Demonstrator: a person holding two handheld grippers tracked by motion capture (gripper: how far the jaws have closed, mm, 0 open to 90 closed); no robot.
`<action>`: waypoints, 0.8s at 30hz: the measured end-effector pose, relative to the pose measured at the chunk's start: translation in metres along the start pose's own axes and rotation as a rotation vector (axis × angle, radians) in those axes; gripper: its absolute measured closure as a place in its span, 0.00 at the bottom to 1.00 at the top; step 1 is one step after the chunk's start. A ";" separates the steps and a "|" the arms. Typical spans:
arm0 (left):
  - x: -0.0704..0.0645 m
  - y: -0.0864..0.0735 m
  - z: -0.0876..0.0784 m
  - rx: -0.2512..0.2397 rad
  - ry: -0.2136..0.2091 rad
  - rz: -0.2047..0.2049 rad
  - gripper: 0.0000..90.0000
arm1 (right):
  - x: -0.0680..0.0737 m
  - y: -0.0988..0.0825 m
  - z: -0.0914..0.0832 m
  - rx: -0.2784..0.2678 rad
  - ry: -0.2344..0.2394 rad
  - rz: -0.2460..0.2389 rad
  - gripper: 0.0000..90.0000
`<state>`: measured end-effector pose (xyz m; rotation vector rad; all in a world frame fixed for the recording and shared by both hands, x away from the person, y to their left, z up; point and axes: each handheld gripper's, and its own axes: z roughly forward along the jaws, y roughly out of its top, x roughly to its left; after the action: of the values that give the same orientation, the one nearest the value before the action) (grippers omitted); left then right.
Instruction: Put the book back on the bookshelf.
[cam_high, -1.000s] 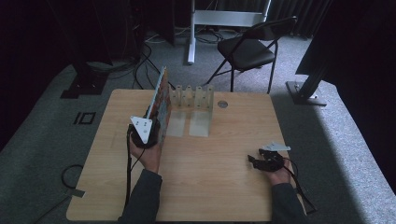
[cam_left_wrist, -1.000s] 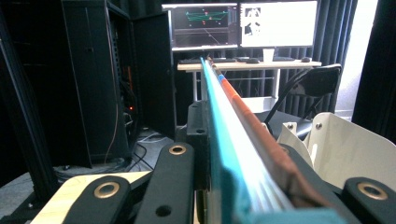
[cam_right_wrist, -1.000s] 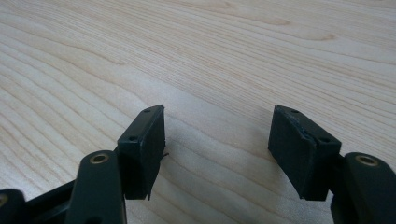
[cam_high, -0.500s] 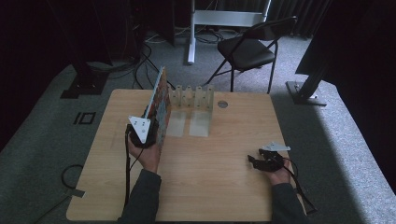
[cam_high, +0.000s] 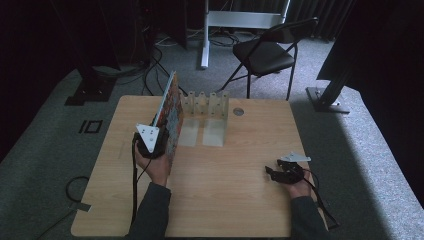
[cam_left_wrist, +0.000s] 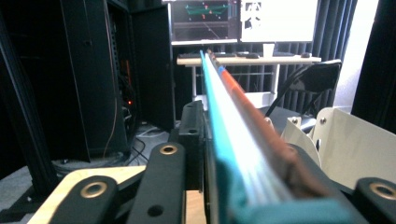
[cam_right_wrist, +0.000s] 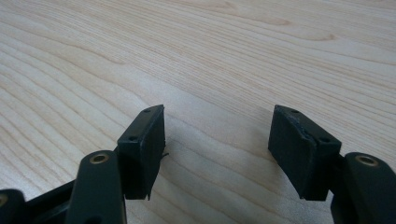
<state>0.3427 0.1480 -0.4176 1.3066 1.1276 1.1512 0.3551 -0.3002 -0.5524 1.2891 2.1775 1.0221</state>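
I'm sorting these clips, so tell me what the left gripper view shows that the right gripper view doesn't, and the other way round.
Only the left gripper view: a thin book seen edge-on, clamped upright between the left gripper's jaws, with a white rack to its right and a desk with monitors beyond. Only the right gripper view: the right gripper with its jaws spread apart, holding nothing, low over bare wood. Both share the light wooden table.
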 end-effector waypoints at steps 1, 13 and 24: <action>0.000 0.000 0.000 0.005 0.002 -0.001 0.81 | 0.000 0.000 0.000 0.000 0.000 0.000 0.40; 0.000 -0.001 -0.011 0.031 -0.011 0.029 0.69 | 0.000 0.000 0.000 0.000 0.000 0.000 0.40; 0.002 -0.003 -0.021 0.077 -0.082 0.021 0.59 | 0.000 0.000 0.000 0.001 -0.001 0.000 0.40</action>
<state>0.3217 0.1519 -0.4199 1.4155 1.1101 1.0685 0.3550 -0.3001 -0.5523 1.2896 2.1778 1.0201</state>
